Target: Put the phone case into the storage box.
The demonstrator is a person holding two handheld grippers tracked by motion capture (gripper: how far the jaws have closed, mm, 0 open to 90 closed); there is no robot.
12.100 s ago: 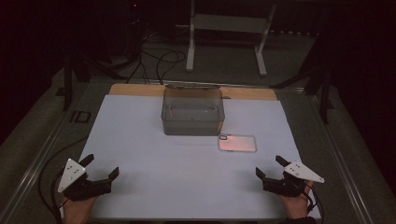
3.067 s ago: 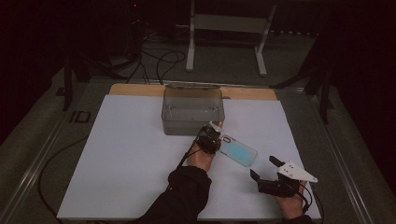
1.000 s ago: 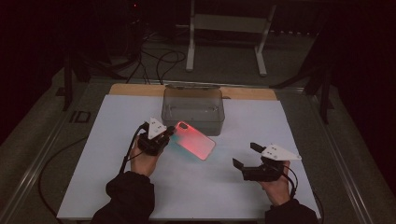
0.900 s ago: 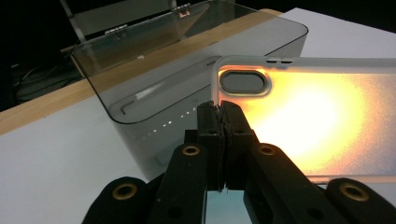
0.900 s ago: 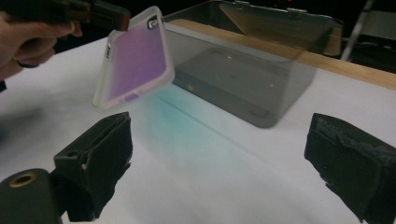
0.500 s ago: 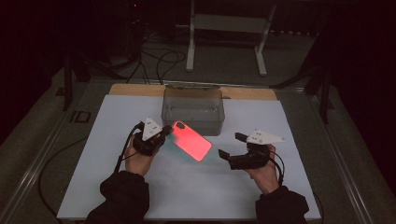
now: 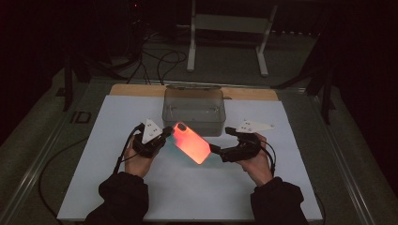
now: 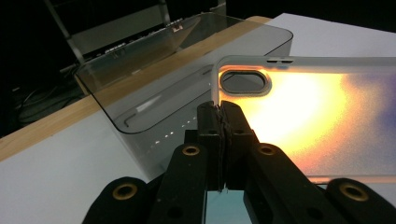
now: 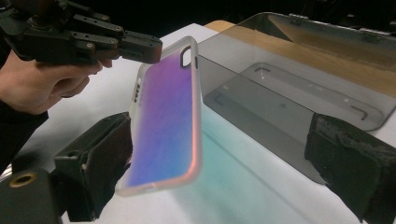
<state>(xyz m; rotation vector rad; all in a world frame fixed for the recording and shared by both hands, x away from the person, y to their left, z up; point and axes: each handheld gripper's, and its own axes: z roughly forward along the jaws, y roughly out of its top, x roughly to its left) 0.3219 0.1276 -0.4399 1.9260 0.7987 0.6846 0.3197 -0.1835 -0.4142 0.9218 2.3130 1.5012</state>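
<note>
Phone case (image 7: 191, 142), glowing orange-red from above, hangs tilted in the air over the white surface (image 7: 117, 122), just in front of a clear box (image 7: 193, 110). Left tool (image 7: 165, 131) is clamped tight on the case's rim at the corner beside the camera cutout; in the left gripper view its two black jaws press together on the thin edge (image 8: 219, 112). Right tool (image 7: 214, 150) stands wide open at the case's lower end. In the right gripper view one jaw sits just beside, perhaps touching, the case's bottom corner (image 9: 163, 135), while the other jaw is well apart from it, near the box wall (image 9: 280, 121). Whether that near jaw truly touches cannot be told. Both hands come in from the near edge, sleeves dark, the case between them.
</note>
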